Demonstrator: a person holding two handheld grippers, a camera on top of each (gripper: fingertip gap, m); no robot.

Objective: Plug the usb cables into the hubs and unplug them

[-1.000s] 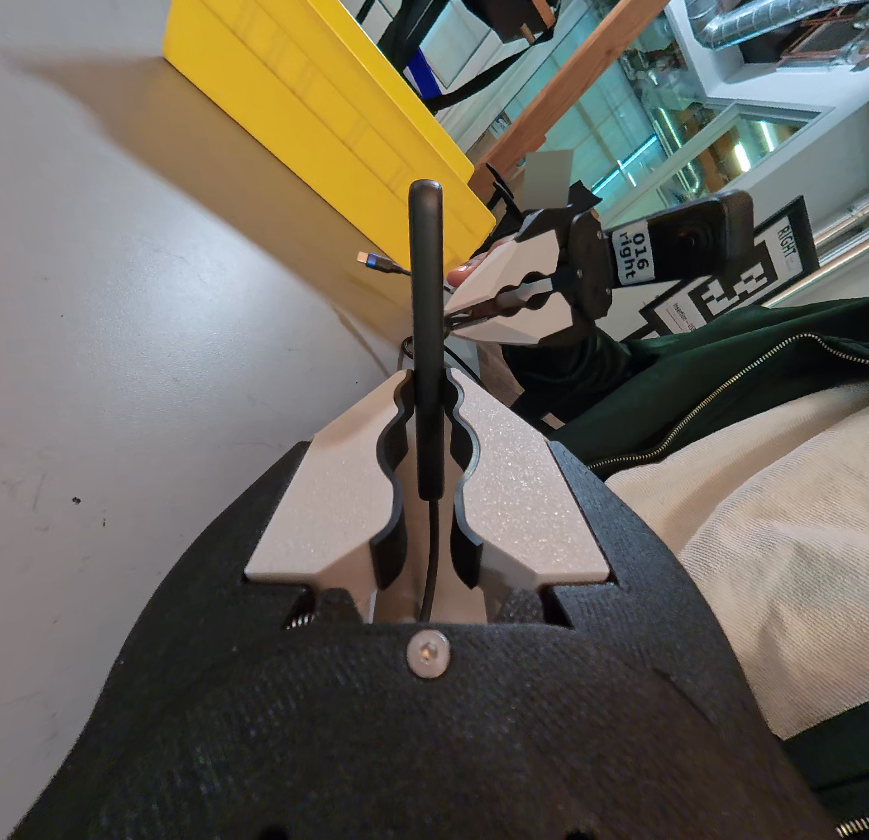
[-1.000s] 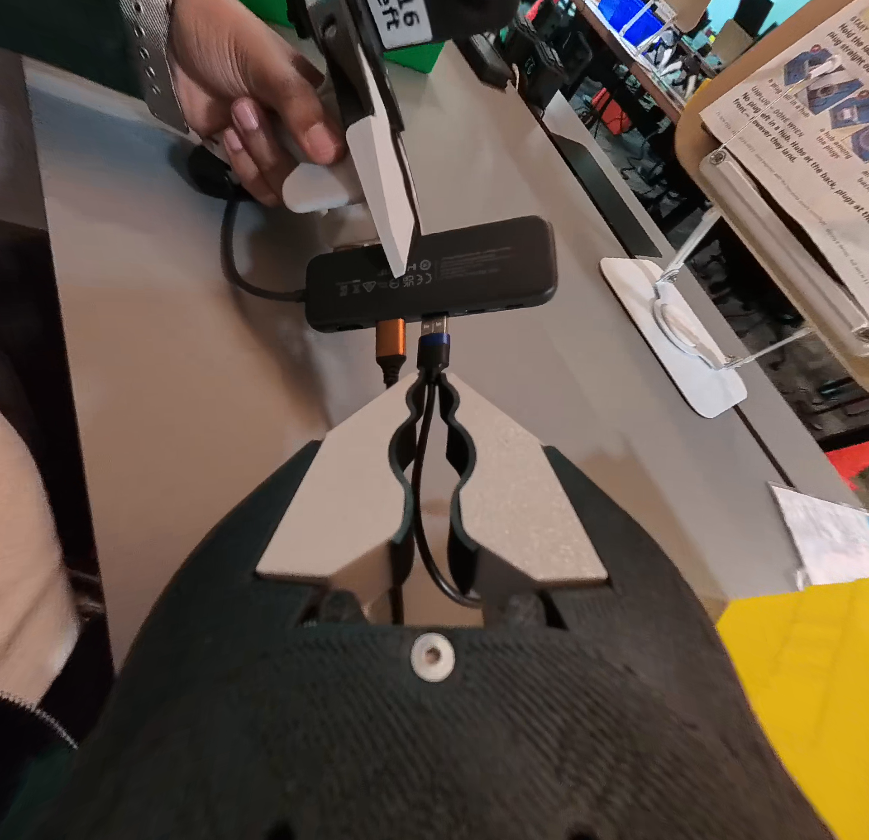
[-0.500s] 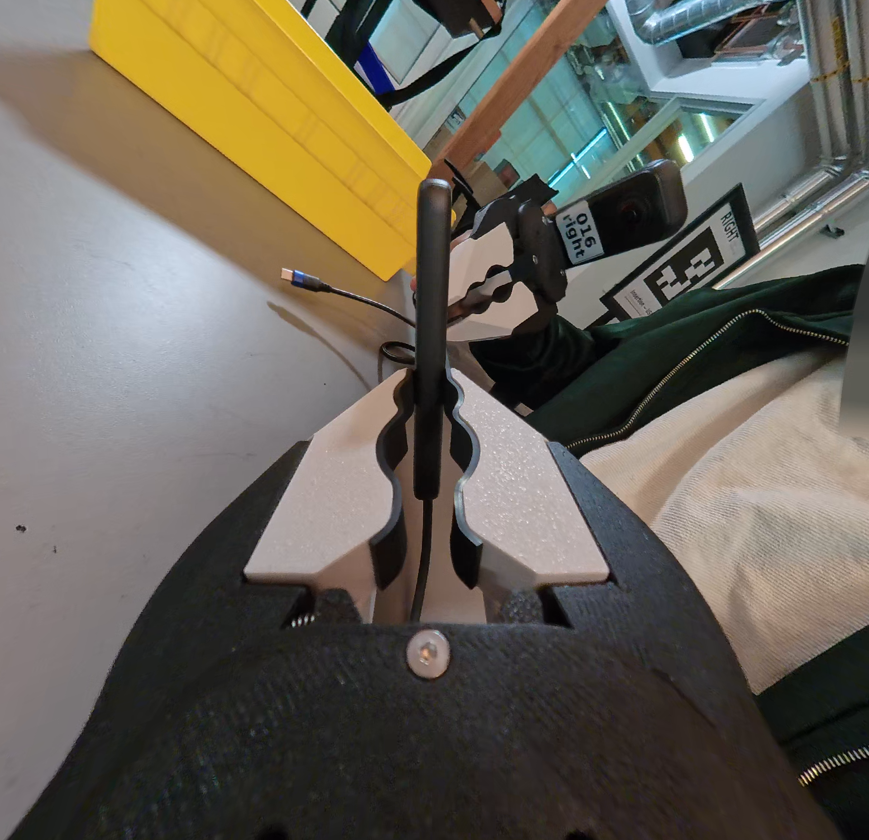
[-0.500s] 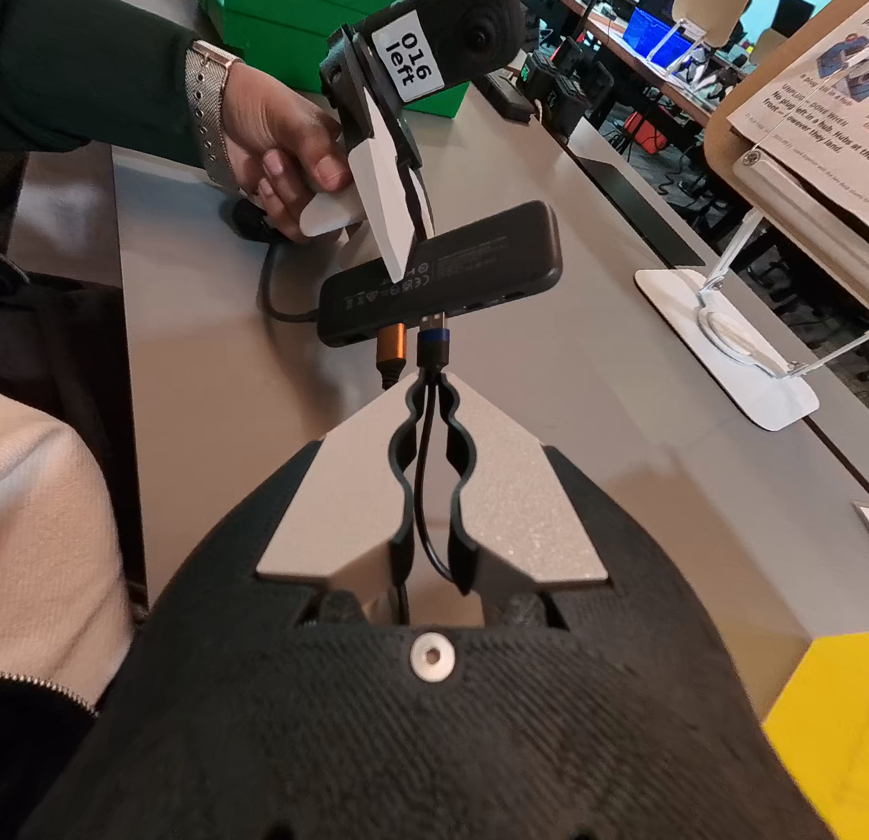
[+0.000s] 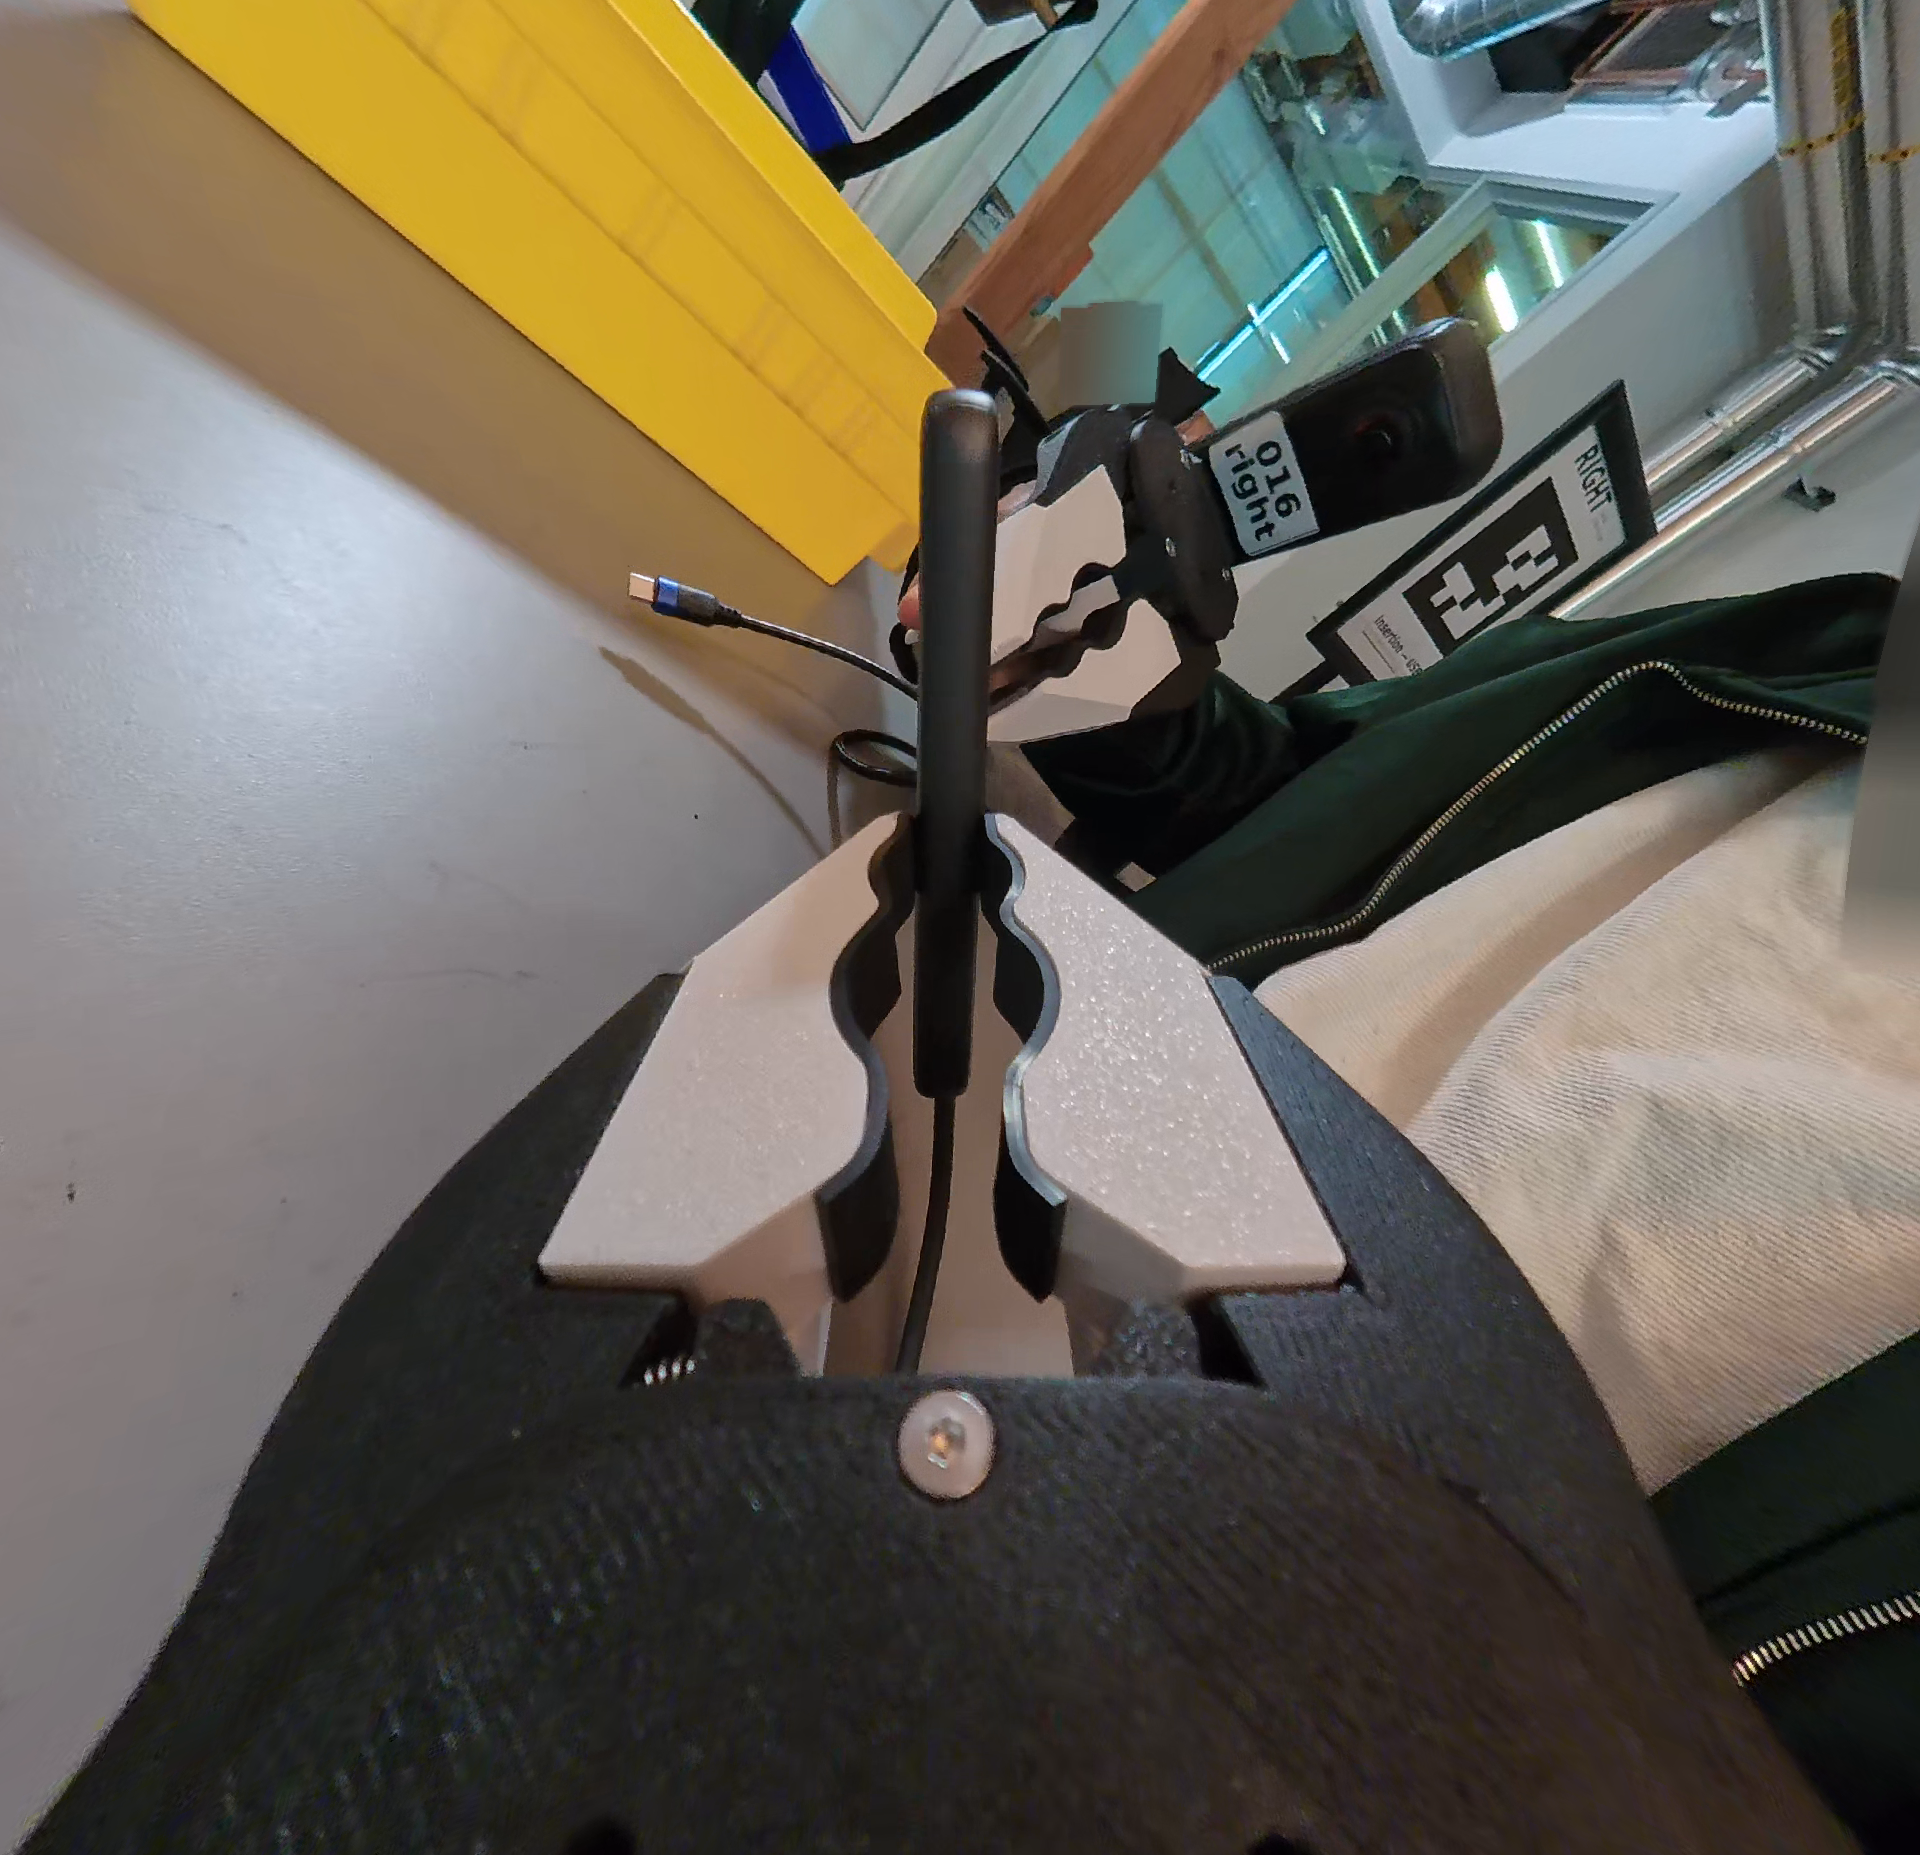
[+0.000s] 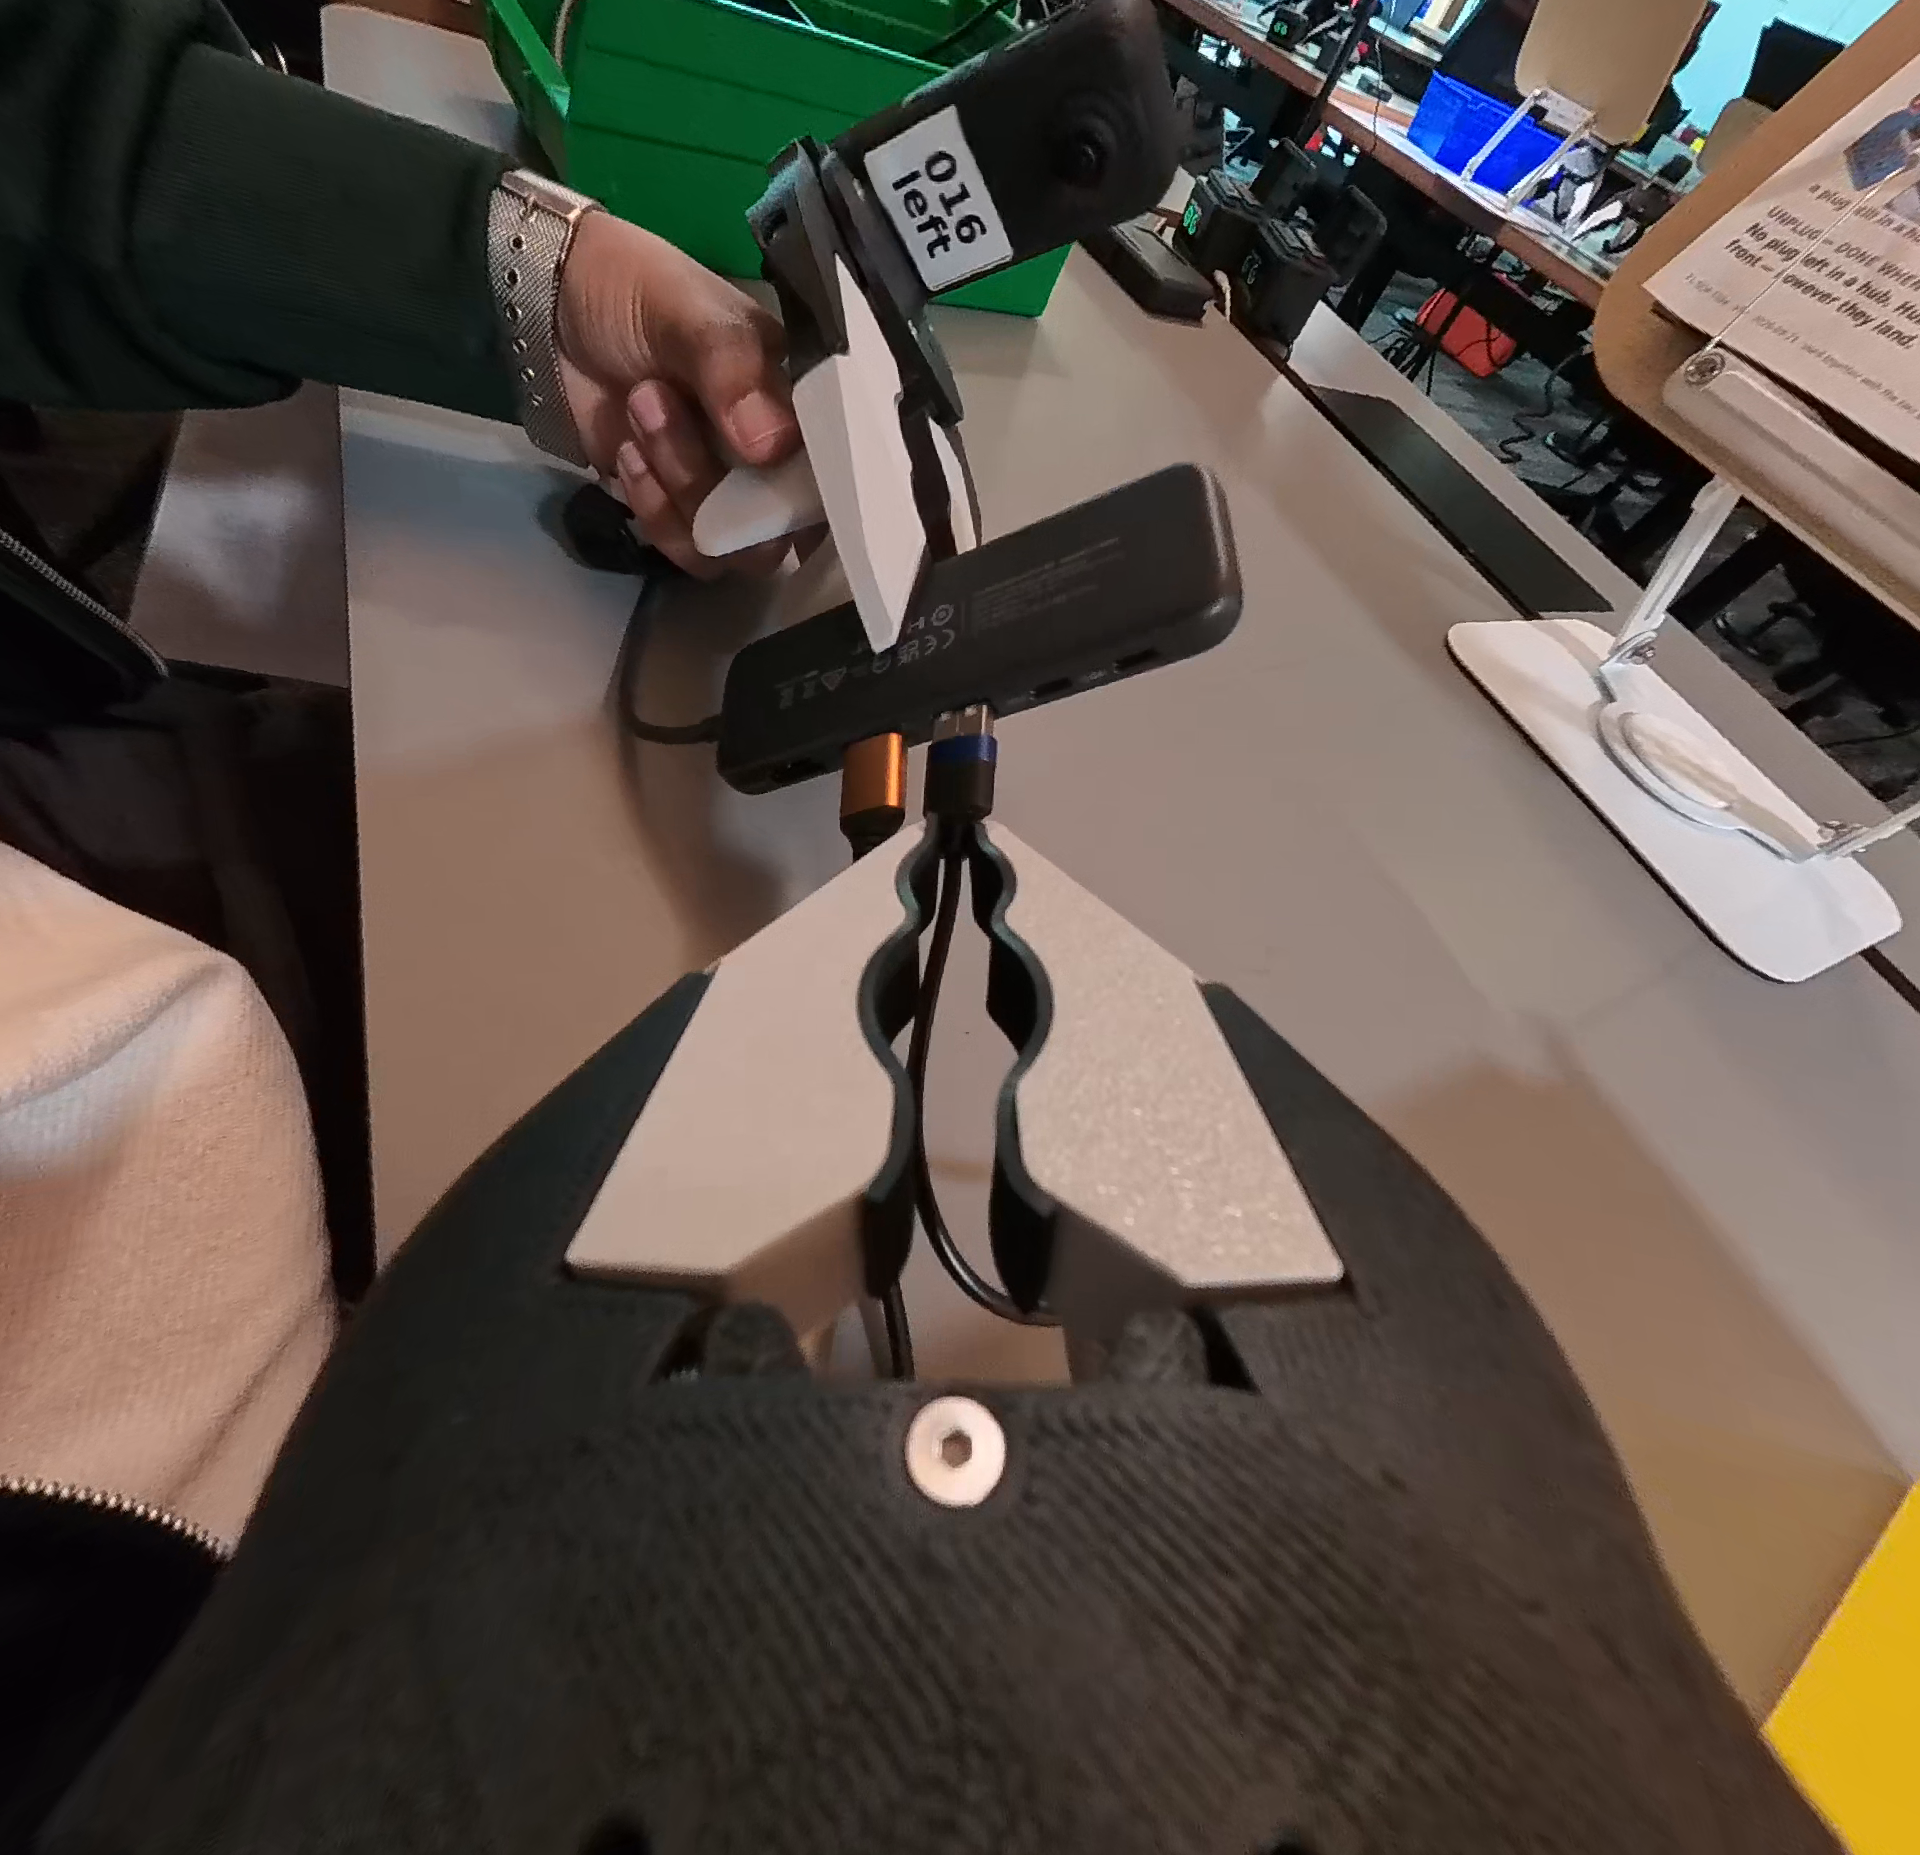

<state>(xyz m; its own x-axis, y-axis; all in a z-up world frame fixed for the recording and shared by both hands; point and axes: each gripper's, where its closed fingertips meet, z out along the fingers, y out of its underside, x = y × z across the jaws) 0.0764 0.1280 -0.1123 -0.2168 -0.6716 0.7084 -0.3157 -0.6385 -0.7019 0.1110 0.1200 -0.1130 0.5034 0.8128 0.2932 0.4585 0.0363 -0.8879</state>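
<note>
My left gripper point(image 5: 948, 829) is shut on a black USB hub point(image 5: 956, 662), seen edge-on and held above the grey table point(image 5: 312, 766). In the right wrist view the hub point(image 6: 1039, 600) is flat and tilted, with the left gripper point(image 6: 894, 579) clamping it from above. My right gripper point(image 6: 951, 839) is shut on a black cable just behind its blue-collared plug point(image 6: 961, 766), which sits in the hub's front edge with a little metal showing. An orange plug point(image 6: 873, 787) sits in the port to its left. The right gripper also shows in the left wrist view point(image 5: 1049, 642).
The blue cable's free end point(image 5: 675, 595) sticks out over the table. A yellow bin point(image 5: 520, 195) stands nearby and shows in the right wrist view point(image 6: 1860, 1649). A green bin point(image 6: 727, 70) is at the back and a white stand point(image 6: 1662, 818) at the right.
Both grippers and the hub have risen from the table and the hub has tilted. Both grips are unchanged and the blue plug stays in the hub.
</note>
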